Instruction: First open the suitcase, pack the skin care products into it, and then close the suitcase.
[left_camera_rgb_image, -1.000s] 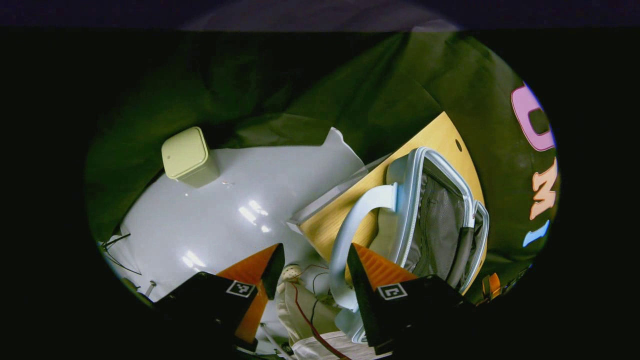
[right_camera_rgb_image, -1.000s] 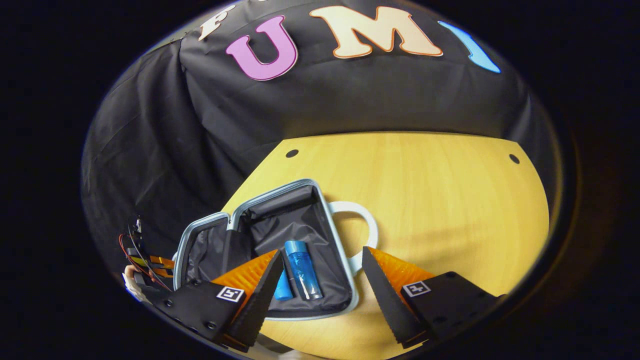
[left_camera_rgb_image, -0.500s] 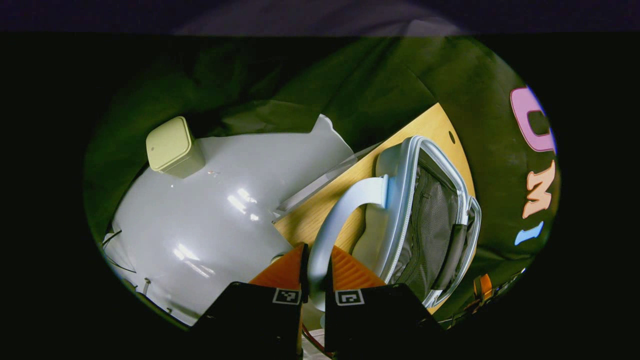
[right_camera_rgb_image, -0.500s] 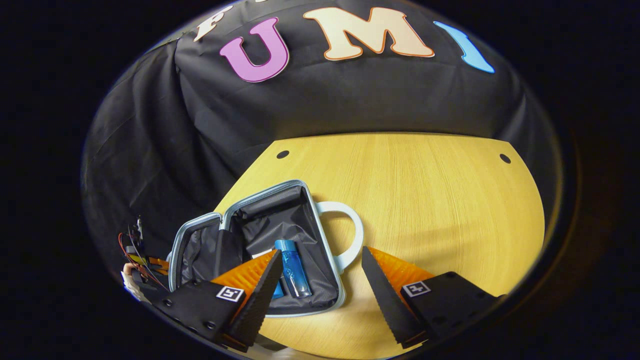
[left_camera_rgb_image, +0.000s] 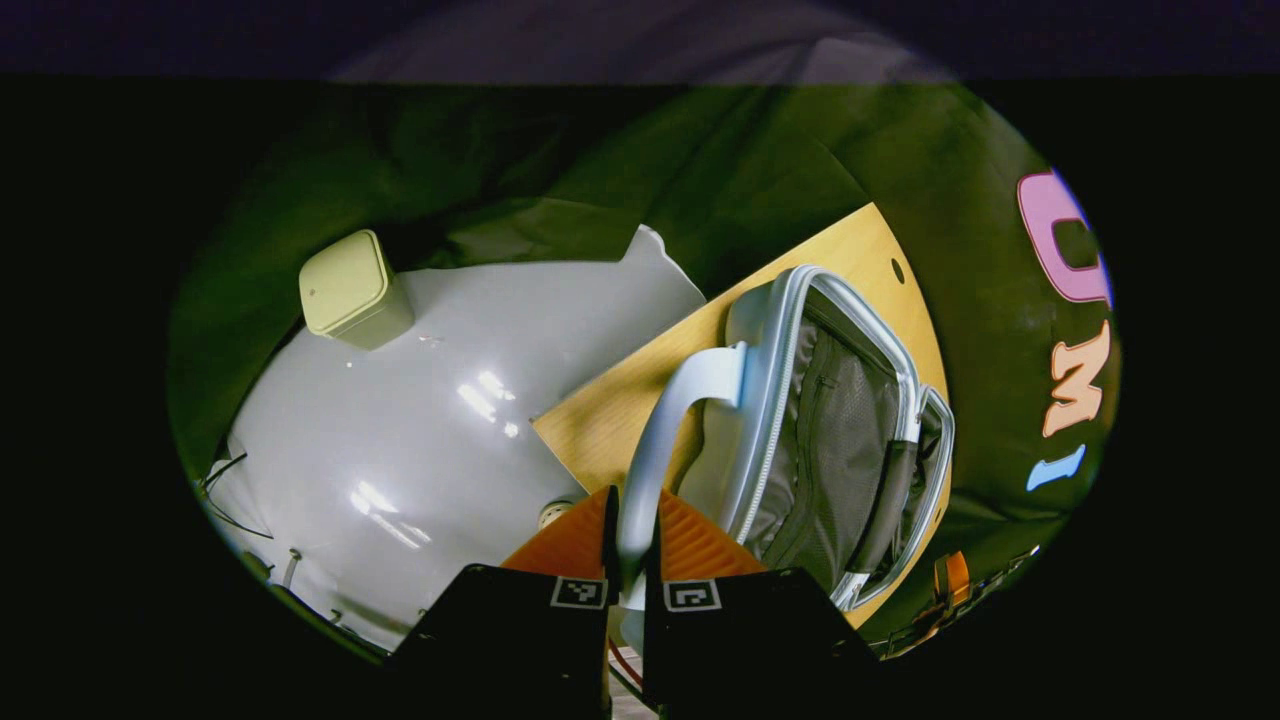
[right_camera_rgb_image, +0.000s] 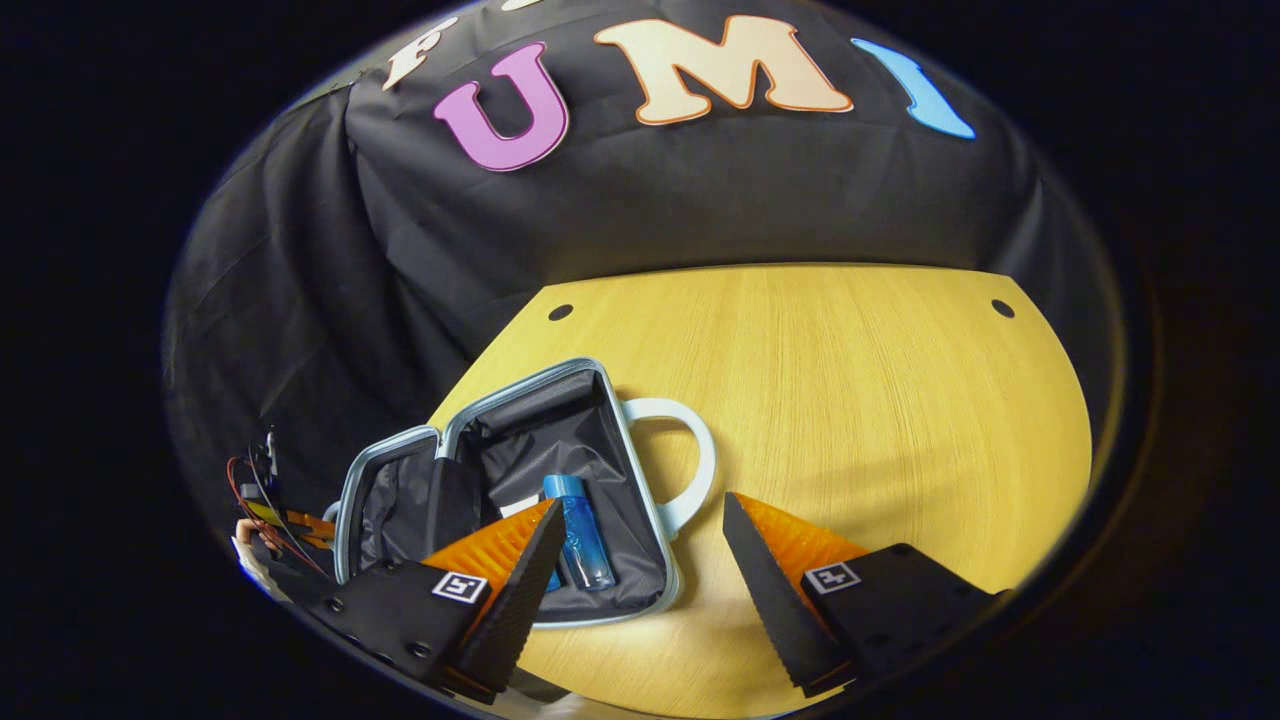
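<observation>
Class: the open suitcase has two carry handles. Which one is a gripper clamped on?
The lid half's handle: the left gripper pinches it. The bottle half's handle lies free on the table.

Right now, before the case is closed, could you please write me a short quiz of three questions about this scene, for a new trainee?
1. True or false: the left gripper is shut on the lid handle of the case.
2. What lies inside the open case: A) a blue bottle, B) a red towel, C) a metal spoon?
3. Fill in: the right gripper has its jaws ____ above the table.

Key: 1 true; 2 A; 3 open.
</observation>
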